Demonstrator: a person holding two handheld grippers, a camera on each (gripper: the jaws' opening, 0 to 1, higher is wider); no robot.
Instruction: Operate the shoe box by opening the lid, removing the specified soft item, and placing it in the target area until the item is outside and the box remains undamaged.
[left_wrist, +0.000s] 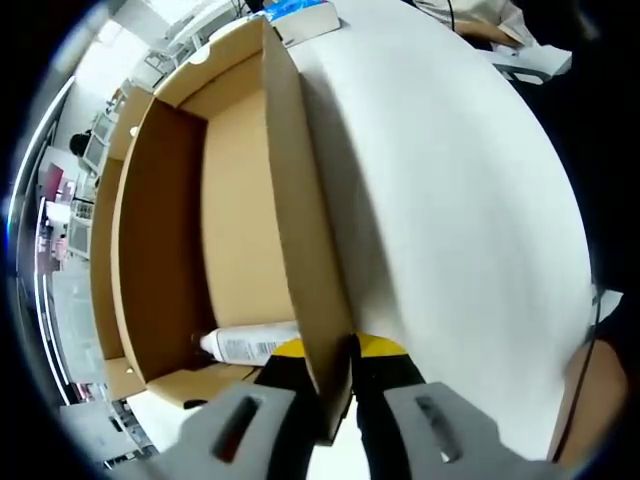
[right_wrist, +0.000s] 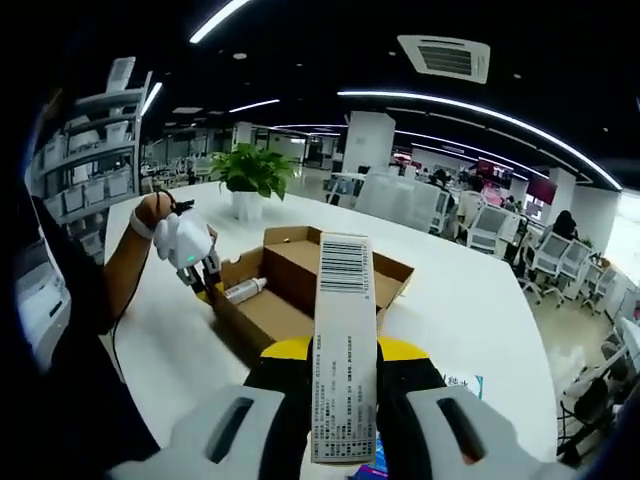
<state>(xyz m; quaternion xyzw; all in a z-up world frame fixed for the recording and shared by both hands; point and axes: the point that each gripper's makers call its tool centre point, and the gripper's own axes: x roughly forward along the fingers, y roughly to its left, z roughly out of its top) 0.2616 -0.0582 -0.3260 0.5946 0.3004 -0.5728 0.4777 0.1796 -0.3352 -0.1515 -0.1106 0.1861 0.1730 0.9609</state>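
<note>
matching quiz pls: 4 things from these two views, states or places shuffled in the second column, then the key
1. open brown cardboard shoe box
2. long white printed carton
3. white tube with printed label
4. potted green plant

A. lying inside the box
B. side wall pinched by the left gripper
C. standing on the white table behind the box
D. clamped upright in the right gripper

Pairs: 1-B, 2-D, 3-A, 4-C

Item logged: I saw a barcode and lines of small print on the white carton (right_wrist: 345, 350), too fine to read. The white tube (left_wrist: 248, 345) in the shoe box (left_wrist: 160, 230) also bore illegible print.
</note>
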